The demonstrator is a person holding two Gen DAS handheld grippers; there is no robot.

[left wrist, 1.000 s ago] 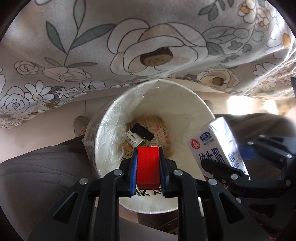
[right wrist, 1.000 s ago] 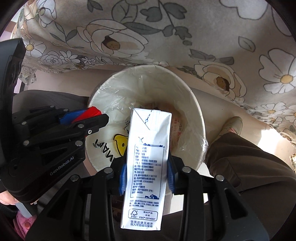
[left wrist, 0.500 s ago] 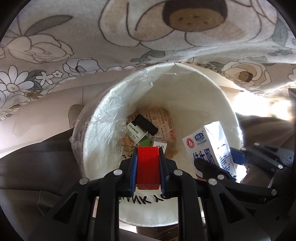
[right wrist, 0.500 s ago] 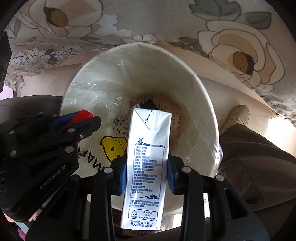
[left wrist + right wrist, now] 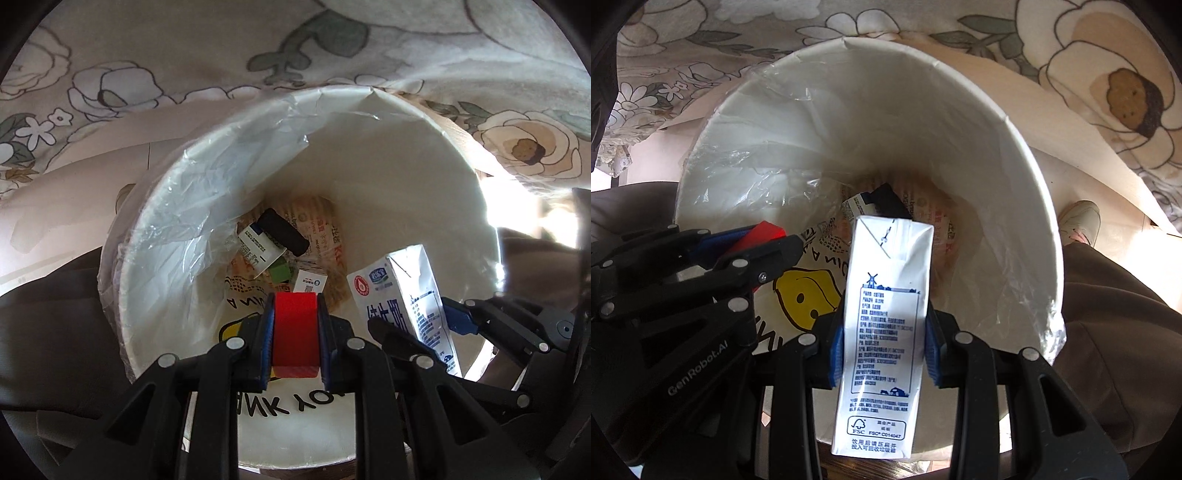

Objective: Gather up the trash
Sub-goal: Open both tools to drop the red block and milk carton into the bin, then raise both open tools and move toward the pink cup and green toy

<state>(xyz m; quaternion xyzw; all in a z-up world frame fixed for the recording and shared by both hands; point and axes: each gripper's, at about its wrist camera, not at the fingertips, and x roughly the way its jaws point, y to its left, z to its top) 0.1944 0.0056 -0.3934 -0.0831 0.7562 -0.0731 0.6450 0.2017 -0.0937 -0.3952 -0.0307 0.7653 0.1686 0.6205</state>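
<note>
Clamped between your left gripper's (image 5: 295, 332) blue pads sits a red rectangular block (image 5: 294, 334), poised over the white plastic-lined round bin (image 5: 424, 177). Its far end is hidden. Wrappers (image 5: 317, 229) and a black piece (image 5: 282, 230) lie at the bottom, hard to read.

Your right gripper (image 5: 884, 341) pinches a white and blue milk carton (image 5: 884, 325) above the same bin; the carton blocks the bottom. Floral cloth (image 5: 1108, 74) hangs behind.

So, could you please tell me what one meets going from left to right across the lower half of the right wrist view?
Left gripper holding the red block → yellow smiley print → milk carton in the right gripper → bin liner edge → dark trouser leg.
</note>
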